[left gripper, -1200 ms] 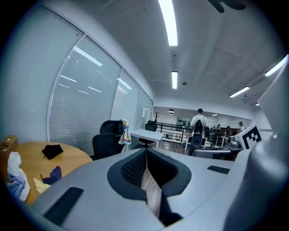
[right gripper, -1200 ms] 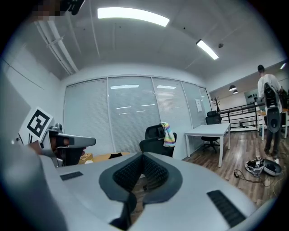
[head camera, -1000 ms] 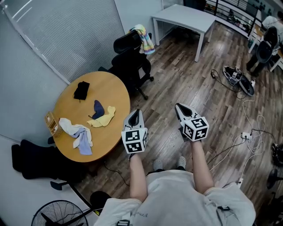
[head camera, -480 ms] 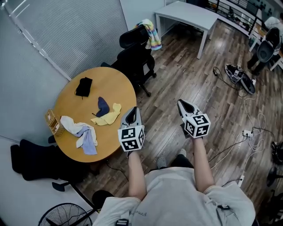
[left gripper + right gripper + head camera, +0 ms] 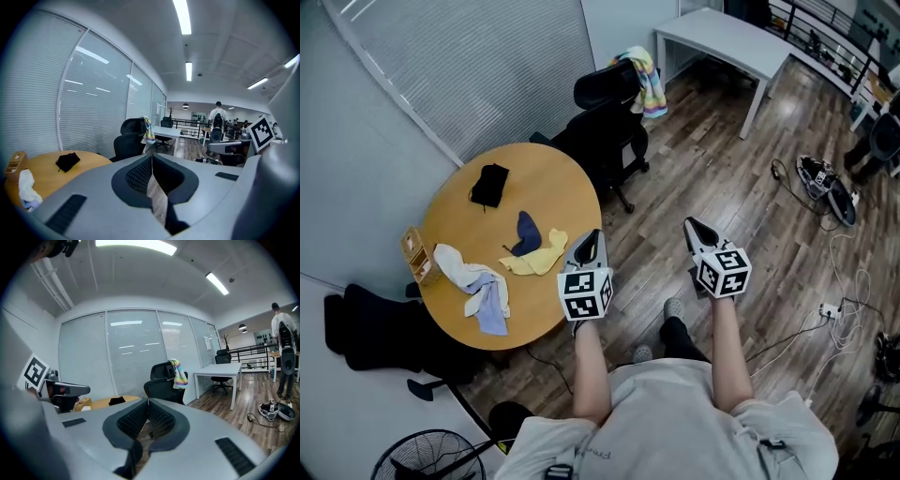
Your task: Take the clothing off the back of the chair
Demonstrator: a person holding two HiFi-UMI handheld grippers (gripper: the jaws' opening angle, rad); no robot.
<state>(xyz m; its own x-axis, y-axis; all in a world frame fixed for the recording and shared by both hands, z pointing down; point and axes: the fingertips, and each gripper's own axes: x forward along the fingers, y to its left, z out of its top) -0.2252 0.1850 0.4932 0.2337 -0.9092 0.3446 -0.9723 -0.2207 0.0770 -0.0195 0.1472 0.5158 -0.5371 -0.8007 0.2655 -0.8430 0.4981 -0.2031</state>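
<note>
A pastel striped piece of clothing (image 5: pixel 647 80) hangs over the headrest of a black office chair (image 5: pixel 609 127) beside the round table. The left gripper view shows the clothing (image 5: pixel 149 130) and the chair (image 5: pixel 130 141) well ahead. In the right gripper view the clothing (image 5: pixel 178 372) drapes off the chair (image 5: pixel 164 384) too. My left gripper (image 5: pixel 592 237) hovers at the table's near edge, shut and empty. My right gripper (image 5: pixel 693 225) is over the wood floor, also shut and empty. Both point towards the chair and are far short of it.
The round wooden table (image 5: pixel 572 187) carries a black cloth (image 5: pixel 490 185), blue and yellow cloths (image 5: pixel 532 251), a white and lilac bundle (image 5: pixel 473 286) and a small wooden box (image 5: pixel 414 253). A white desk (image 5: pixel 741 42) stands behind the chair. Cables and gear (image 5: pixel 825 178) lie on the floor at right.
Both grippers have moved forward towards the chair, and the chair and table now sit nearer and further right in the head view. Both pairs of jaws stayed shut.
</note>
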